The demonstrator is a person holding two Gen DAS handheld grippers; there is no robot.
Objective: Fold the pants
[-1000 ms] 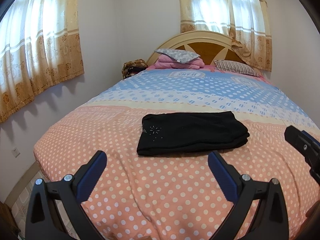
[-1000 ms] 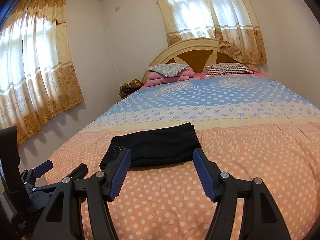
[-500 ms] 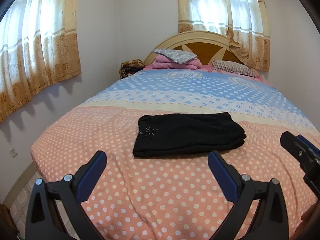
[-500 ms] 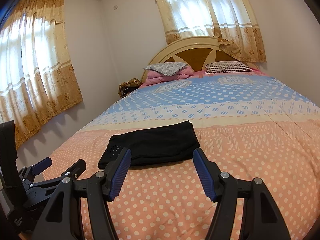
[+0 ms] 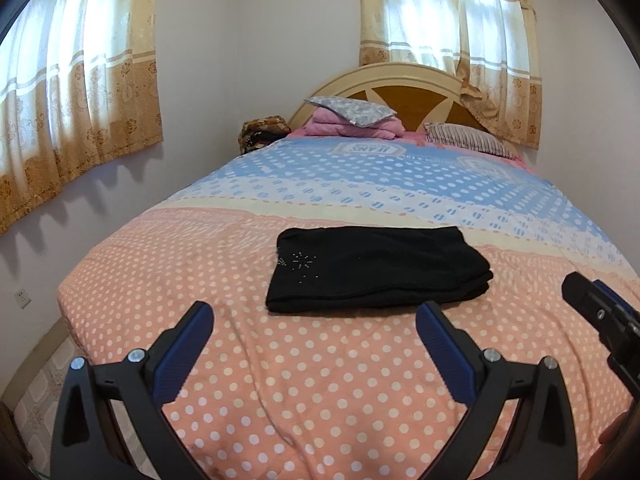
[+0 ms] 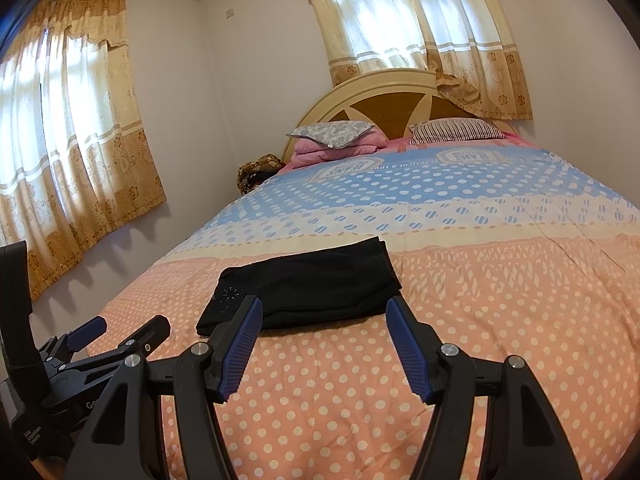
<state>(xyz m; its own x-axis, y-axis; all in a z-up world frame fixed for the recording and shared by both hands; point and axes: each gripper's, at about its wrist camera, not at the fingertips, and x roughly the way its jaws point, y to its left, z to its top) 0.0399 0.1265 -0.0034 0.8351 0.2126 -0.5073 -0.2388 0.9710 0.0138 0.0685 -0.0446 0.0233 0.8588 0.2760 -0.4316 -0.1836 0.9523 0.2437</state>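
Black pants [image 5: 376, 268] lie folded in a flat rectangle on the pink polka-dot part of the bedspread [image 5: 280, 380], with a small sparkly motif near their left end. They also show in the right wrist view [image 6: 308, 288]. My left gripper [image 5: 314, 328] is open and empty, held back from the pants' near edge. My right gripper [image 6: 324, 320] is open and empty, also just short of the pants. The right gripper shows at the right edge of the left wrist view [image 5: 600, 320], and the left gripper shows at lower left of the right wrist view [image 6: 116, 334].
The bed runs back to a cream headboard [image 5: 404, 84] with pillows [image 5: 352, 110] and a pink folded blanket [image 5: 352, 128]. Walls and curtained windows [image 5: 76, 76] stand to the left and behind. A brown bundle [image 5: 262, 132] sits in the corner.
Both grippers have drawn back and risen slightly from the bed, so the folded pants look a little farther away. The pants have not moved.
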